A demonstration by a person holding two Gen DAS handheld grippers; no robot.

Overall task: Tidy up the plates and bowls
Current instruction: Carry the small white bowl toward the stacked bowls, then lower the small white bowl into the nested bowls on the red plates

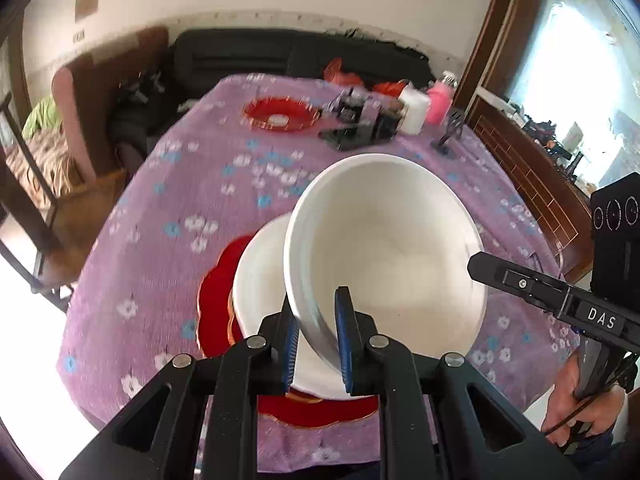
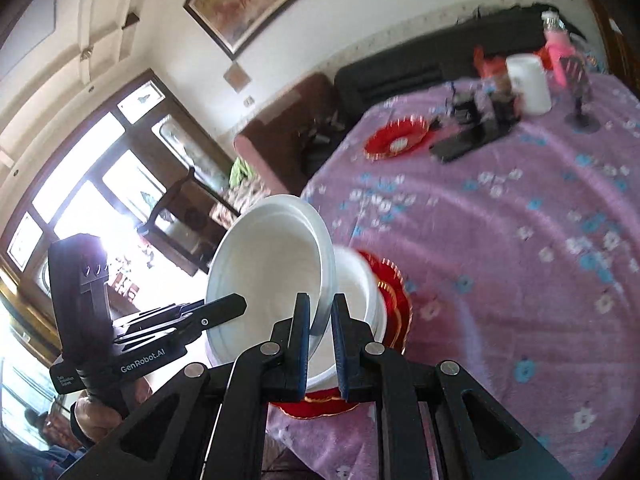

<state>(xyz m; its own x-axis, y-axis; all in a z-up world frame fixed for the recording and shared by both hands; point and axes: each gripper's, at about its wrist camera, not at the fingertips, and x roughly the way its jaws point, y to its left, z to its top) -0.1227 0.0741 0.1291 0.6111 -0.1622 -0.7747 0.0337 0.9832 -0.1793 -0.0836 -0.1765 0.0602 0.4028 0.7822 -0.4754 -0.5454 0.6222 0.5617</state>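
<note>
Both grippers pinch the rim of one tilted white bowl (image 1: 384,256): the left gripper (image 1: 318,340) near-closed on its near edge, the right gripper (image 2: 320,344) clamped opposite. It hangs above a second white bowl (image 1: 260,280) on a red plate (image 1: 214,308) on the worktop (image 1: 160,208). Level it, centre it, lower it in evenly, then release.

Daylight pours in hard from the window (image 1: 576,92) on my left camera's right side, blown out to white. On my right camera the tall windows (image 2: 80,184) at left flare just as fiercely, washing over the other gripper's (image 2: 224,306) body. The white bowl (image 1: 384,256) glows evenly, soft shading inside. The purple cloth on the bench (image 1: 168,208) smears with motion blur, the far clutter too. My own fingers stay crisp. Fisheye bends everything; corners fall to black.
</note>
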